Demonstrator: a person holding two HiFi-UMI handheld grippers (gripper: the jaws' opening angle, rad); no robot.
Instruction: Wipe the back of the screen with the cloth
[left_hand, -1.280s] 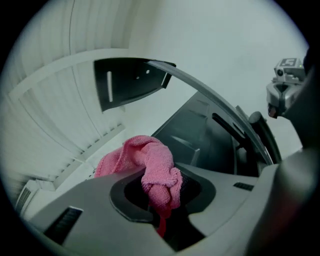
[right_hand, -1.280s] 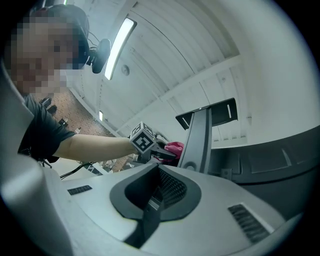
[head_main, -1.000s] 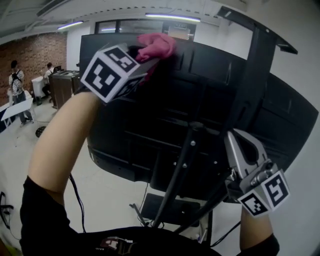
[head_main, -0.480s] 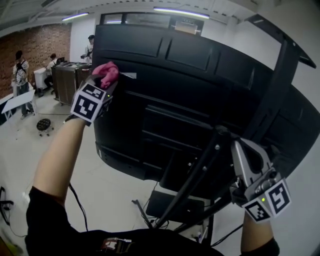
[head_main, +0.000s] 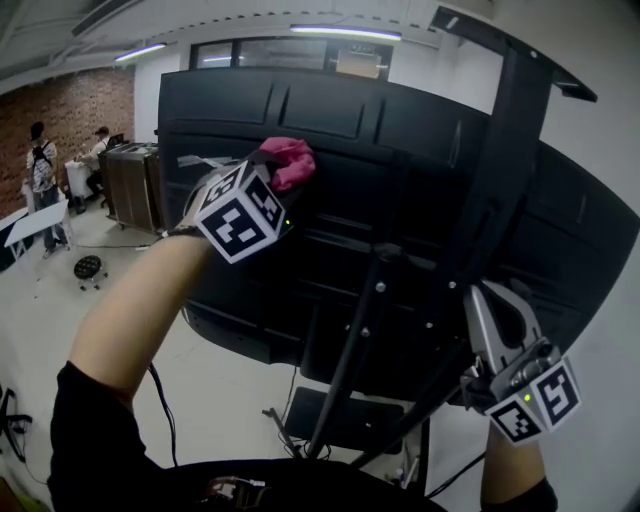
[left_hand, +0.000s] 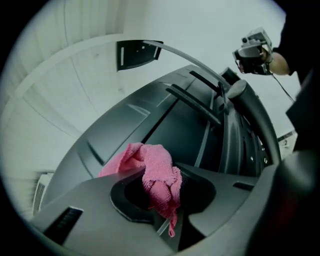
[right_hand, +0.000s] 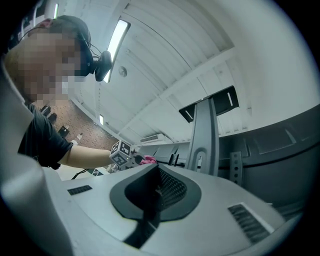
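A: Left gripper (left_hand: 162, 197), status?
B: Jaws clamped on the pink cloth (left_hand: 155, 170). A bunched wad sticks out past the tips and one corner hangs down between them.

A: Where's the cloth against the screen?
B: Pressed on the black back panel of the screen (head_main: 400, 150), upper left area, just below the top row of moulded panels. The left arm reaches up to it, with the marker cube (head_main: 240, 212) facing the head camera.

A: Right gripper (right_hand: 156, 192)?
B: Jaws together, nothing between them. It's held low at the right, pointing up beside the screen's lower right part. Can't tell if it touches the panel.

A: Is the screen on a stand?
B: Yes. A black upright post (head_main: 500, 170) runs up the back and over the top edge. Slanted struts (head_main: 350, 370) go down to a dark base plate (head_main: 345, 415) on the floor. The screen looks tilted in the head view, left side higher.

A: Background, quick.
B: Brick wall (head_main: 70, 120) far left with two people (head_main: 40, 170) standing near it. There's a dark cabinet (head_main: 130, 180) by them, a small stool (head_main: 88, 268) on the pale floor and strip lights (head_main: 345, 33) on the ceiling. A cable (head_main: 160, 410) hangs under the screen's left edge.
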